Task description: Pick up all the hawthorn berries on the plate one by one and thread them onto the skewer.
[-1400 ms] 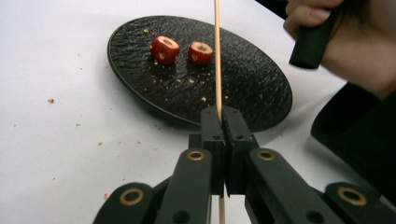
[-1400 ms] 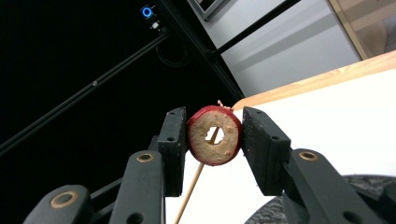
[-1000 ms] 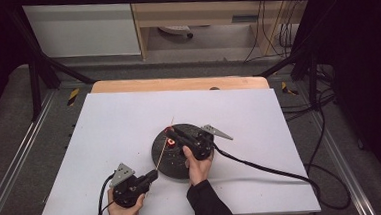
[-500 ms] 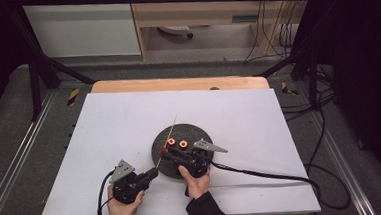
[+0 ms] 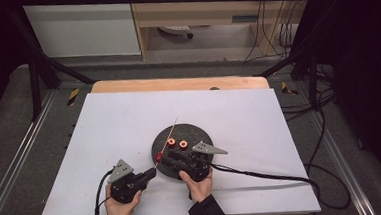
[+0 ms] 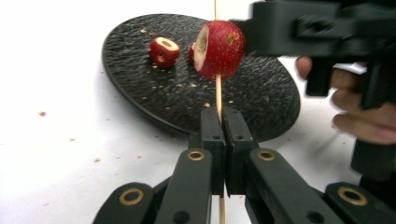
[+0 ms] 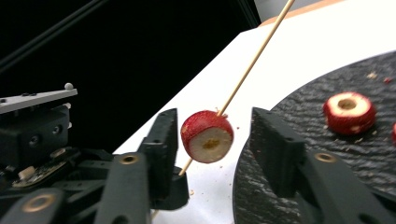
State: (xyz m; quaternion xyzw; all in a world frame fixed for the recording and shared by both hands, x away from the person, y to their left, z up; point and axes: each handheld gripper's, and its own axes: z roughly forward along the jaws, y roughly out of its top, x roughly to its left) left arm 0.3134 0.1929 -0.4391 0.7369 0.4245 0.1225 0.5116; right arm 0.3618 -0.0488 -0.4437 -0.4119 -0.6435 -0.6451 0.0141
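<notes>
No readable text, labels, brands, numbers or signs on anything in view.

Wooden board [image 5: 179,83] abuts the far edge of the white tabletop [image 5: 105,133]; cables [image 5: 274,32] hang beyond the board, right side.

White-covered wooden counter [image 5: 104,123] carries one round black textured plate [image 5: 200,136]; crumbs, apparently fruit fragments [image 6: 42,113], lie scattered beside it.
</notes>
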